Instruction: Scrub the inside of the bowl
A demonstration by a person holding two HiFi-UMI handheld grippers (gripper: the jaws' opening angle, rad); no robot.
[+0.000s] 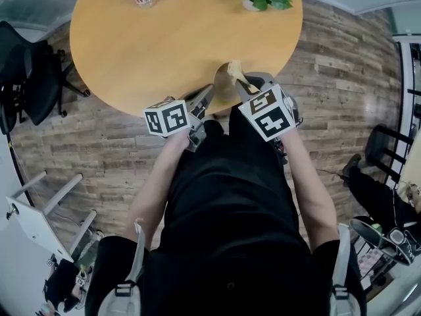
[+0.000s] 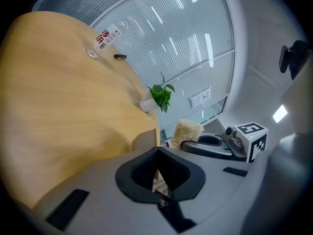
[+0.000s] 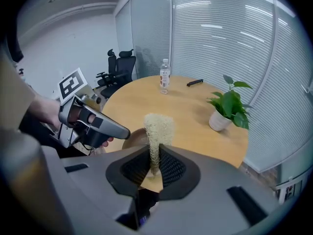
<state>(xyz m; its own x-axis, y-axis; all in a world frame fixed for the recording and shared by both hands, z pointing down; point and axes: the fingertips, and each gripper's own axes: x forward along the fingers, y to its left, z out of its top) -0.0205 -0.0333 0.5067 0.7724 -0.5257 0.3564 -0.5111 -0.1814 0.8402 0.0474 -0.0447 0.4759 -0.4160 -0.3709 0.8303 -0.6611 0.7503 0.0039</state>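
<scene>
Right gripper (image 3: 155, 155) is pinching a scrubby sponge (image 3: 157, 126) by its lower end. It looks soft and light, so that hold seems fine. Left gripper (image 2: 157, 156) has its jaws pressed together right at the bowl (image 2: 143, 142), can't tell if they nip the rim. The bowl sits at the table's (image 1: 164, 38) near edge and is probably light and slidey, so I'd brace the rim.

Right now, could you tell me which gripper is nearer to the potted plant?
Right. The right gripper, clamping a sponge, faces the plant across the table; the left gripper sits further left.
</scene>
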